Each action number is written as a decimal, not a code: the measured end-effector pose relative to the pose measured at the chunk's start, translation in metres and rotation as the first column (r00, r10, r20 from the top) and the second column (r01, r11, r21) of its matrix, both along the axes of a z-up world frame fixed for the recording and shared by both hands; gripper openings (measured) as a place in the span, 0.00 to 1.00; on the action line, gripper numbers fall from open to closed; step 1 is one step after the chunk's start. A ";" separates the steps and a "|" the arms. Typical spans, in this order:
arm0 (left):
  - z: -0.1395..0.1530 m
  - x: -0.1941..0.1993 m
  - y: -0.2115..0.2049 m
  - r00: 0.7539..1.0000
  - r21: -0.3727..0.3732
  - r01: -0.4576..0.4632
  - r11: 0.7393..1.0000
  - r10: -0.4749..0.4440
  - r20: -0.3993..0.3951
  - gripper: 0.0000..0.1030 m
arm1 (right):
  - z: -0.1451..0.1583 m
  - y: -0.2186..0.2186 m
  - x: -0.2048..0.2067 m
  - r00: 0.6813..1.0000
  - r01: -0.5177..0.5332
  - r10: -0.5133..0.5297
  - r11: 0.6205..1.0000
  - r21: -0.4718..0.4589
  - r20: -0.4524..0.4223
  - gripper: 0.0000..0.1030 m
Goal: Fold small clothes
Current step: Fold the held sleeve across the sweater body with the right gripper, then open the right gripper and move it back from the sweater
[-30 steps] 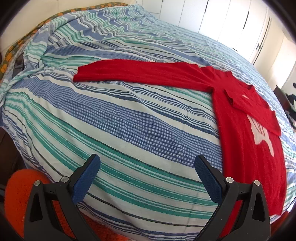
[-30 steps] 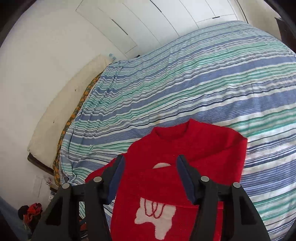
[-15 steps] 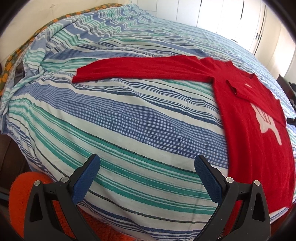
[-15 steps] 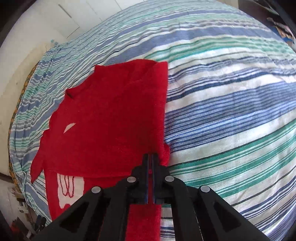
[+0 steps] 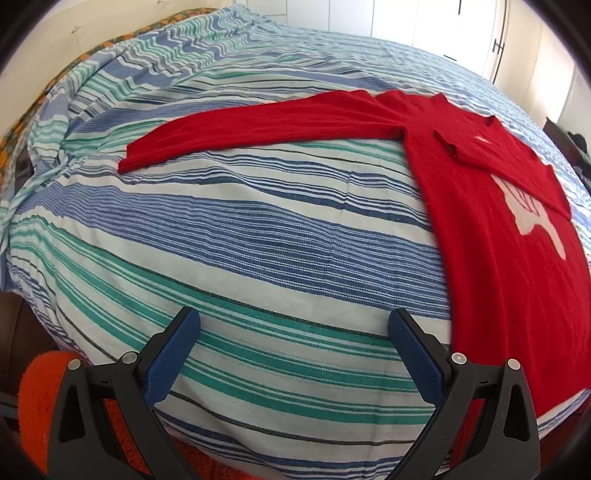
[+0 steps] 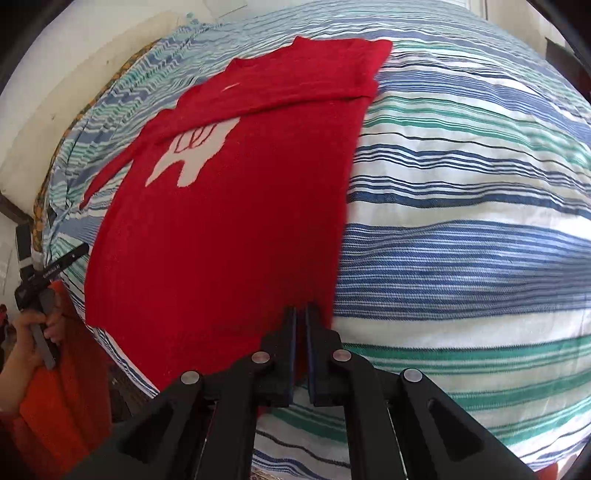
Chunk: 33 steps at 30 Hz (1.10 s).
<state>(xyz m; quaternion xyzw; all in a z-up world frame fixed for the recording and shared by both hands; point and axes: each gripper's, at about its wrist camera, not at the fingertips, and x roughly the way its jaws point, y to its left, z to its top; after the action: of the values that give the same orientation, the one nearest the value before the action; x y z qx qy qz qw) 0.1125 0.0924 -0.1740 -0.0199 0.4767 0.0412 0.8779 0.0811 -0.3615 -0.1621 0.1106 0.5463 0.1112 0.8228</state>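
Observation:
A small red sweater (image 5: 491, 236) with a white figure on its chest lies flat on the striped bed (image 5: 258, 229). One sleeve (image 5: 258, 122) stretches out to the left; the other is folded across the chest (image 6: 280, 88). My left gripper (image 5: 291, 332) is open and empty, over the bedspread left of the sweater's hem. My right gripper (image 6: 301, 314) is shut on the sweater's (image 6: 221, 229) lower right hem corner at the bed's near edge.
The bed (image 6: 461, 229) fills both views. An orange fluffy rug (image 5: 40, 398) lies on the floor at the near edge. White wardrobe doors (image 5: 476, 33) stand beyond the bed. The person's hand with the left gripper shows in the right wrist view (image 6: 40, 306).
My right gripper went from open over the chest to shut, then moved down to the hem corner. My left gripper drifted slightly closer over the bed, still open.

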 end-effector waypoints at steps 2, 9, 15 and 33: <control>-0.001 0.000 -0.002 1.000 0.003 0.004 1.000 -0.004 0.000 0.99 | 0.019 -0.001 -0.011 0.998 0.037 -0.035 0.999 -0.025 0.060 0.06; -0.001 0.002 -0.002 1.000 0.004 0.008 1.000 -0.008 -0.004 0.99 | 0.057 0.011 -0.028 0.955 0.139 -0.091 0.978 -0.153 0.284 0.08; -0.008 0.004 -0.001 1.000 -0.006 0.012 1.000 -0.012 -0.029 0.99 | 0.041 -0.034 -0.012 0.921 0.345 -0.308 0.930 -0.129 0.240 0.34; 0.012 0.004 0.020 1.000 -0.149 -0.016 0.989 0.014 -0.012 0.99 | -0.011 -0.065 -0.035 0.888 0.437 -0.425 0.899 -0.038 0.177 0.62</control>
<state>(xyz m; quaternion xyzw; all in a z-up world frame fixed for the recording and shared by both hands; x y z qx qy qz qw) 0.1161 0.1127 -0.1616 -0.0890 0.4832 0.0122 0.8709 0.0465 -0.4269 -0.1727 0.1880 0.4421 -0.0864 0.8728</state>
